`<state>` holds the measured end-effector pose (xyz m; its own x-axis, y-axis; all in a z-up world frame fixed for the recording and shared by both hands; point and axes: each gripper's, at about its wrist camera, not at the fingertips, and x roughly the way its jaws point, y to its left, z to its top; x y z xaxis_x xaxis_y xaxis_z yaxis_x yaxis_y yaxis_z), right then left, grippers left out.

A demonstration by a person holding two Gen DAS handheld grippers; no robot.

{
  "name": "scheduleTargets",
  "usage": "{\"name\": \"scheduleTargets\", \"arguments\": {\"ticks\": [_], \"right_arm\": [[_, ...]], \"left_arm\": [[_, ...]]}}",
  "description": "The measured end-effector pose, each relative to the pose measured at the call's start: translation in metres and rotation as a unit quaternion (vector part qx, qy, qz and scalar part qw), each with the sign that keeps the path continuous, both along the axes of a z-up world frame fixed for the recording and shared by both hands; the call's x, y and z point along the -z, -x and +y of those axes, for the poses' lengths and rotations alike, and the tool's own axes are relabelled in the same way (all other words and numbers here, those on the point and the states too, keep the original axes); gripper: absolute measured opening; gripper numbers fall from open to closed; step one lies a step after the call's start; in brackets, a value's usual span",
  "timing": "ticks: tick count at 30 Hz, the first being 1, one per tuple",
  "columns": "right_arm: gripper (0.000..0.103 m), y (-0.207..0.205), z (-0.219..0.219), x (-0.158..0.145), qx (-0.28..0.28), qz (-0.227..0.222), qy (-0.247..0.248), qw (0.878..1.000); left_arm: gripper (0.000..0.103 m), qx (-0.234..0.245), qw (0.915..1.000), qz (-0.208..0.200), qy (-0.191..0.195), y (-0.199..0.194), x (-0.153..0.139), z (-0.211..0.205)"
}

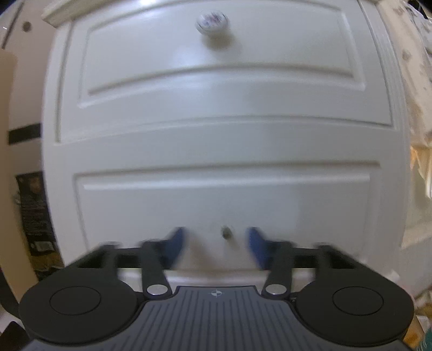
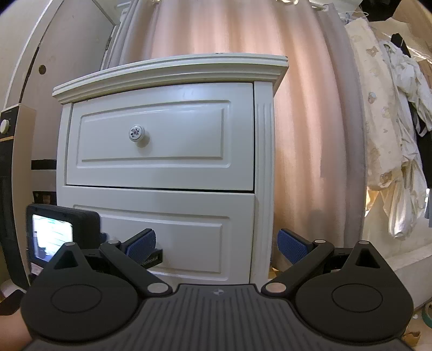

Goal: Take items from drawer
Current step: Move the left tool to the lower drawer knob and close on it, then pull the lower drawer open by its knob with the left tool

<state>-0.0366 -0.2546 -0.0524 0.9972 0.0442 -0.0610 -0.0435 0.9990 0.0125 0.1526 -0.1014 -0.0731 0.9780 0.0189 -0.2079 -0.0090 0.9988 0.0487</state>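
A white two-drawer nightstand (image 2: 162, 172) fills both views, and both drawers look closed. The upper drawer (image 1: 216, 54) has a round patterned knob (image 1: 211, 21), also seen from the right wrist as knob (image 2: 137, 132). The lower drawer (image 1: 221, 199) has only a small bare screw hole (image 1: 225, 232) where a knob would sit. My left gripper (image 1: 216, 245) is open close to the lower drawer front, its blue pads (image 1: 175, 243) on either side of the hole, and the view is blurred. My right gripper (image 2: 217, 247) is open farther back, holding nothing.
A pink curtain (image 2: 310, 135) hangs behind the nightstand on the right. Pale clothes (image 2: 391, 135) hang at the far right. The left gripper's camera body (image 2: 62, 232) shows at the lower left of the right wrist view. A dark appliance (image 2: 8, 162) stands left of the nightstand.
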Motion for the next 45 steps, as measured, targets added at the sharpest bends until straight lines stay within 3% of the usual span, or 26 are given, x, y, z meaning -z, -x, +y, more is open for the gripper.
{"name": "scheduleTargets", "arguments": {"ticks": [11,15,21,36,45], "right_arm": [[0.103,-0.004,-0.003,0.001,-0.008,0.011,-0.014,1.000],[0.103,-0.006,-0.006,0.000,-0.007,0.015,-0.023,1.000],[0.103,-0.005,-0.006,0.002,-0.009,0.016,-0.022,1.000],[0.103,-0.005,-0.007,0.004,-0.028,0.031,-0.029,0.999],[0.103,-0.009,-0.007,0.006,-0.029,0.036,-0.030,0.998]], "left_arm": [[0.036,-0.013,0.9998,-0.013,-0.003,-0.001,0.001,-0.008],[0.028,-0.012,0.9999,-0.011,0.001,-0.002,0.000,-0.011],[0.006,-0.010,0.9998,-0.006,0.016,-0.006,-0.002,-0.015],[0.004,-0.001,0.9995,0.004,0.032,0.003,-0.008,-0.031],[0.004,0.004,0.9995,-0.003,0.032,-0.001,-0.009,-0.005]]}}
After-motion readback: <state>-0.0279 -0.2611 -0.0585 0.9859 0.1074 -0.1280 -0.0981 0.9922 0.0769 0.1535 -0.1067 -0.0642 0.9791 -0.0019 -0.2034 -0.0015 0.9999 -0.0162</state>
